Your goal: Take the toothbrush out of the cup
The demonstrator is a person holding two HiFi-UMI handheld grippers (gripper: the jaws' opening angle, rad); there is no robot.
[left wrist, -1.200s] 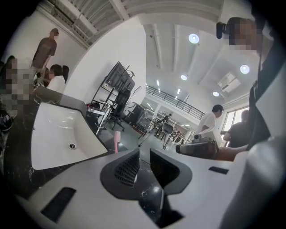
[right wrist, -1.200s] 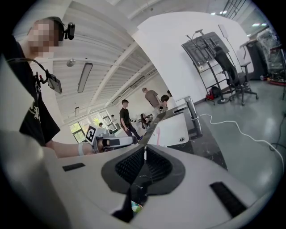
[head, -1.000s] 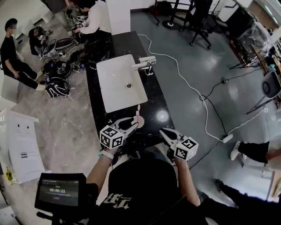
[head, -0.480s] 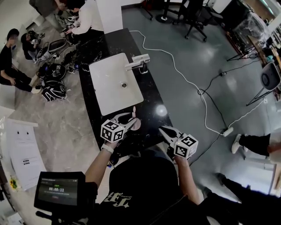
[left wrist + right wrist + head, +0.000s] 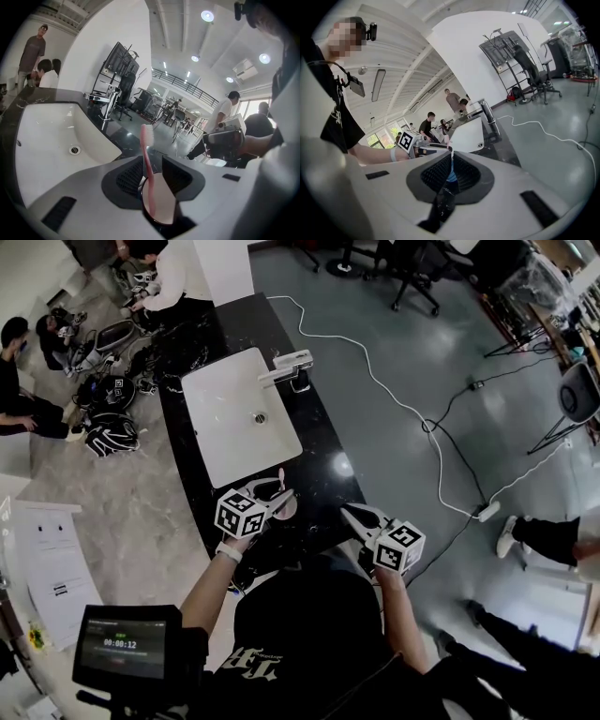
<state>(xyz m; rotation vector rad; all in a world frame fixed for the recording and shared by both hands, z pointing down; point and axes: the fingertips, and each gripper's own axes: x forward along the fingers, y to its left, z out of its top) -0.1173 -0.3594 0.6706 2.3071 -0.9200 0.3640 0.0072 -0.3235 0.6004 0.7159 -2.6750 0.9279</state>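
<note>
A pink toothbrush (image 5: 280, 482) stands upright in a small pink cup (image 5: 286, 507) on the black counter (image 5: 323, 479), just in front of the white sink (image 5: 225, 418). My left gripper (image 5: 279, 500) is shut on the cup. In the left gripper view the cup (image 5: 159, 201) sits between the two dark pads and the toothbrush (image 5: 146, 145) rises through the gap of the left gripper (image 5: 153, 164). My right gripper (image 5: 349, 514) hovers to the cup's right, apart from it. The right gripper (image 5: 451, 157) is shut with nothing held.
A faucet (image 5: 286, 371) stands at the sink's far right side. A white cable (image 5: 403, 418) runs across the grey floor right of the counter. People (image 5: 19, 381) and gear sit on the floor at the left. A monitor (image 5: 127, 648) is at the bottom left.
The head view has shifted slightly. Both grippers stay about where they were by the cup, with the toothbrush still upright in it.
</note>
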